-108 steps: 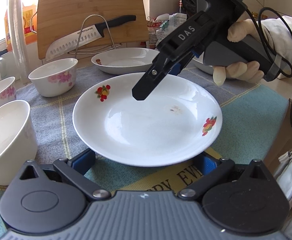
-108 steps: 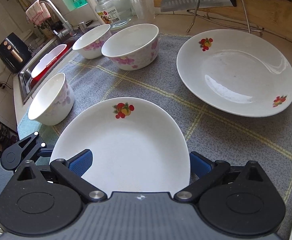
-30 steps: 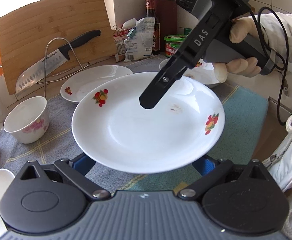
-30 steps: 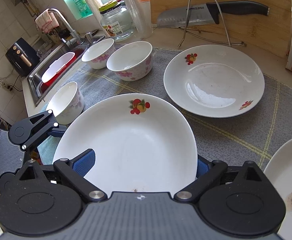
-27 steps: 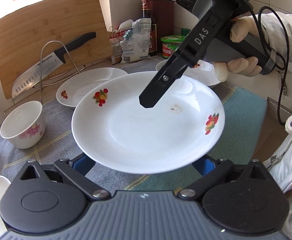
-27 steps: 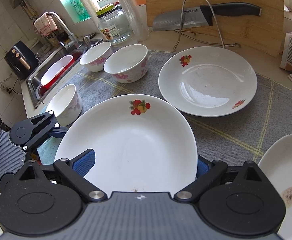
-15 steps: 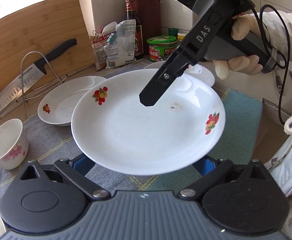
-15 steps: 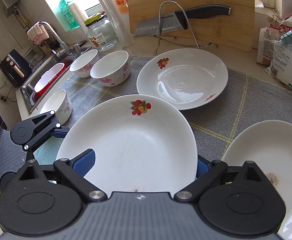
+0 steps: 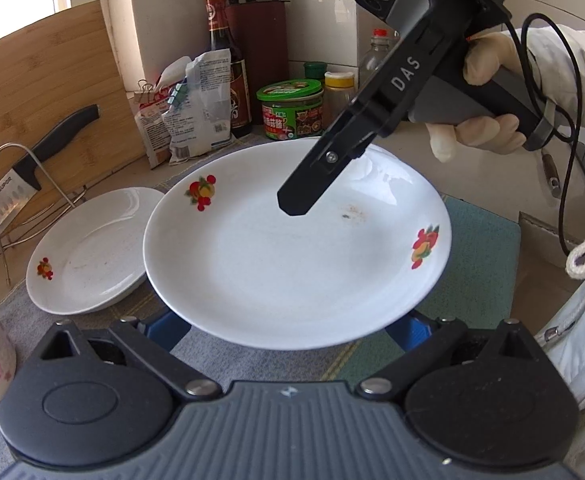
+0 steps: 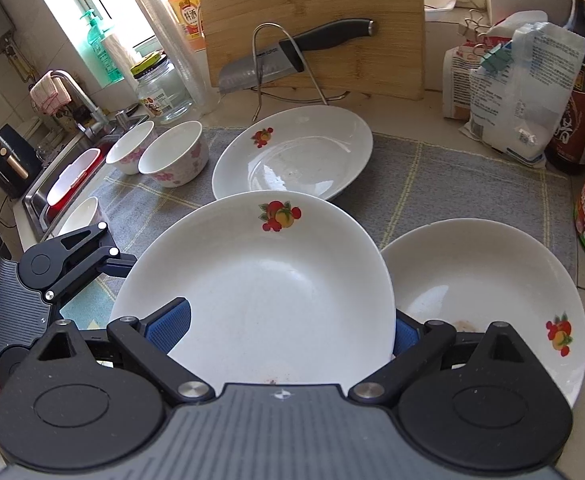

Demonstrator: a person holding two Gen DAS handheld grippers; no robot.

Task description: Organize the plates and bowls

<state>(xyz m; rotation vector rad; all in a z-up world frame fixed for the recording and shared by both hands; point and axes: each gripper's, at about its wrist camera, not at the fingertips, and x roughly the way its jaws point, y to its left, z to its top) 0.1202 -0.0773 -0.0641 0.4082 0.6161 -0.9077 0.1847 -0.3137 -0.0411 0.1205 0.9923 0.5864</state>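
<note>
A white plate with fruit prints (image 9: 292, 264) is held in the air between my two grippers; it also shows in the right wrist view (image 10: 260, 288). My left gripper (image 9: 288, 328) grips its near rim, blue pads (image 9: 164, 326) under the edge. My right gripper (image 10: 288, 332) grips the opposite rim and shows in the left wrist view as a black finger (image 9: 316, 184) over the plate. A second plate (image 10: 488, 284) lies on the mat to the right, partly under the held one. A third plate (image 10: 296, 152) lies further back. Three flowered bowls (image 10: 172, 158) stand at the left.
A grey checked mat (image 10: 452, 176) covers the counter. A cutting board (image 10: 312, 20), a knife on a wire rack (image 10: 292, 56), bags (image 10: 512, 80), bottles and a green jar (image 9: 290, 108) line the back. A sink (image 10: 64, 184) is at the left.
Both grippers have carried the plate to the right, above the mat. The plate at the right has come into view, and the held plate now overlaps its edge.
</note>
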